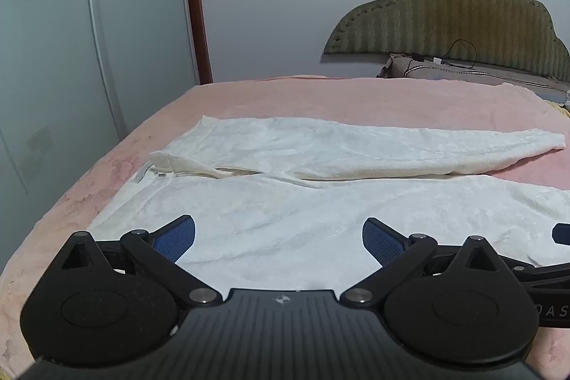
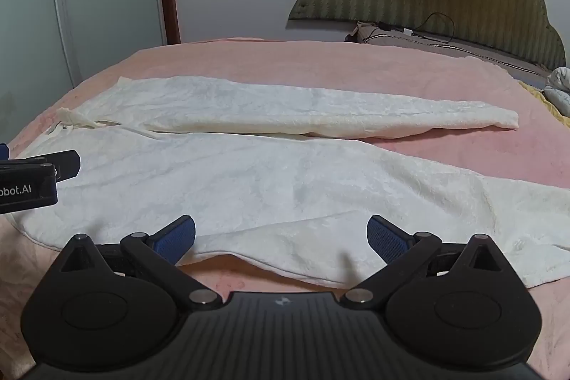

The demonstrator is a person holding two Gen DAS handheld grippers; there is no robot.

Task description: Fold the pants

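White pants point(image 1: 320, 173) lie spread flat on a pink bed point(image 1: 249, 95), waist at the left, both legs running to the right. The far leg point(image 2: 320, 113) is narrower and ends in a cuff at the right; the near leg point(image 2: 249, 180) is wide. My left gripper point(image 1: 278, 237) hovers open over the near leg close to the waist, nothing between its blue pads. My right gripper point(image 2: 281, 237) stands open over the near leg's front hem, also holding nothing. The left gripper's body shows at the left edge of the right wrist view.
An olive padded headboard point(image 1: 456, 9) and a grey pillow point(image 1: 463, 70) with a black cable point(image 2: 434, 27) sit at the back right. A wardrobe with flower decals point(image 1: 71, 24) stands beyond the bed's left edge. Bundled cloth point(image 2: 559, 88) lies at the far right.
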